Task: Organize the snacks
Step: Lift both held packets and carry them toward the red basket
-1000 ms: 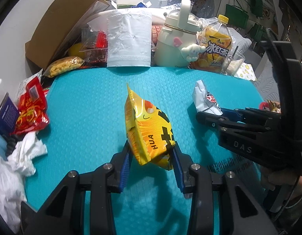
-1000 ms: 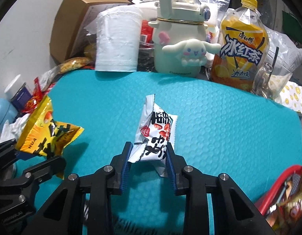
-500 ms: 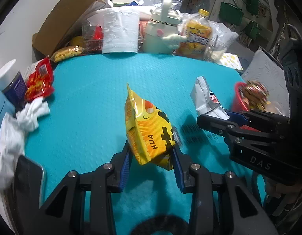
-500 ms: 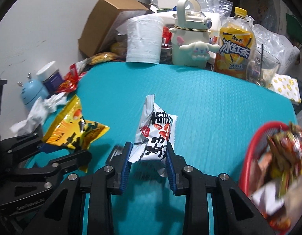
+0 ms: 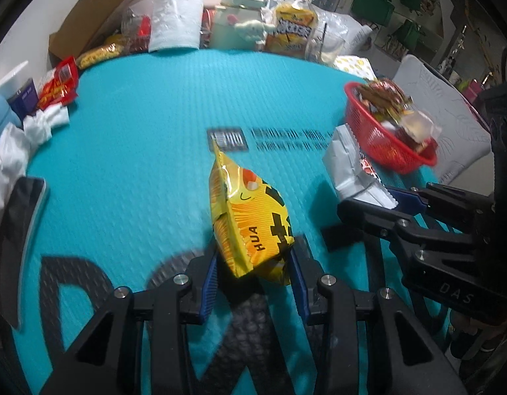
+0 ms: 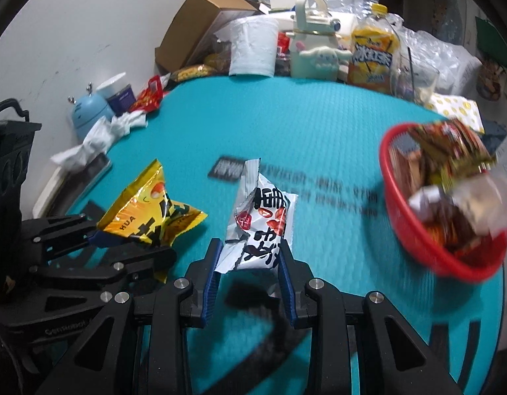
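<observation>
My left gripper (image 5: 255, 260) is shut on a yellow snack bag (image 5: 248, 217) marked HUA, held upright above the teal mat (image 5: 138, 138). My right gripper (image 6: 250, 256) is shut on a white snack packet (image 6: 261, 227) with black and red print. In the left wrist view the right gripper (image 5: 385, 197) and its white packet (image 5: 347, 168) hang to the right, just short of a red basket (image 5: 385, 141) full of wrapped snacks. In the right wrist view the same red basket (image 6: 414, 230) sits at the right, and the left gripper (image 6: 121, 240) with the yellow bag (image 6: 148, 210) is at the left.
Along the mat's far edge stand a paper roll (image 5: 176, 21), a cream kettle (image 5: 237, 23), an orange drink bottle (image 5: 291, 29) and a cardboard box (image 5: 95, 13). A red snack packet (image 5: 57, 87) and crumpled tissues (image 5: 42, 125) lie at the left edge, beside a dark flat device (image 5: 19, 230).
Both grippers have drawn back from the far clutter with their packets still held. The red basket has come into view at the right, and black lettering on the mat now shows.
</observation>
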A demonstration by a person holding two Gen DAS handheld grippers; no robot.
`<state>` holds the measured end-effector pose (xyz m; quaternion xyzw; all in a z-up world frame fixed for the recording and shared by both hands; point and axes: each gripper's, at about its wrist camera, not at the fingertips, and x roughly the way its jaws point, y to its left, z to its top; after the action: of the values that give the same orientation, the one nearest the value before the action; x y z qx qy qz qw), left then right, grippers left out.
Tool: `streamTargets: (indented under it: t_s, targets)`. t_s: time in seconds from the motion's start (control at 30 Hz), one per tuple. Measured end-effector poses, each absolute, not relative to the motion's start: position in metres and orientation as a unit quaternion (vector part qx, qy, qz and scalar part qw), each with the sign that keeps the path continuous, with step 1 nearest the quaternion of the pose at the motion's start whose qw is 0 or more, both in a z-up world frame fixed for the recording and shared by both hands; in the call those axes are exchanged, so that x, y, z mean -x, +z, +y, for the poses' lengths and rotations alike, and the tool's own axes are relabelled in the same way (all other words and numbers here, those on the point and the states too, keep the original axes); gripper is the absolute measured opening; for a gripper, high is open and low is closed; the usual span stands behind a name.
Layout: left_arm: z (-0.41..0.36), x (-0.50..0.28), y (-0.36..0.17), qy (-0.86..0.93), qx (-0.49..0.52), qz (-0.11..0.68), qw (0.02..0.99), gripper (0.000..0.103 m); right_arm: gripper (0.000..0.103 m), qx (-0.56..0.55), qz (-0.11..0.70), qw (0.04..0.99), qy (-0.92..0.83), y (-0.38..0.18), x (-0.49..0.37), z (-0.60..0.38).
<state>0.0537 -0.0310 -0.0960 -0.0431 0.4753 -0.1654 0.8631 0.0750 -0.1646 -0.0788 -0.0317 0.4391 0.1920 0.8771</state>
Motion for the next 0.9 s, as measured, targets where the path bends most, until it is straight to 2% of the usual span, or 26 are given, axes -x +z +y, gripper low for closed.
streamTargets:
  t_s: [0.47,0.53,0.6,0.67,0.9]
  targets:
    - [-0.041,-0.038,-0.103,-0.164,0.018,0.466,0.869,0.041,0.034,0.025,0.465,0.862,0.2,-0.099,-0.045,-0.179]
    - [-0.044,-0.038,-0.103,-0.162,0.01,0.467,0.869,0.042,0.047,0.023,0.468,0.86,0.203,-0.1,-0.045,-0.179]
    - [-0.045,-0.038,-0.103,-0.161,0.007,0.469,0.868,0.047,0.055,0.012,0.472,0.857,0.208,-0.101,-0.045,-0.181]
    - [-0.044,-0.038,-0.102,-0.166,0.014,0.471,0.866,0.053,0.056,0.007,0.473,0.856,0.208,-0.102,-0.044,-0.182]
    - [-0.028,-0.024,-0.082,-0.165,0.059,0.44,0.881,0.053,0.056,-0.034,0.478,0.852,0.209,-0.098,-0.04,-0.198]
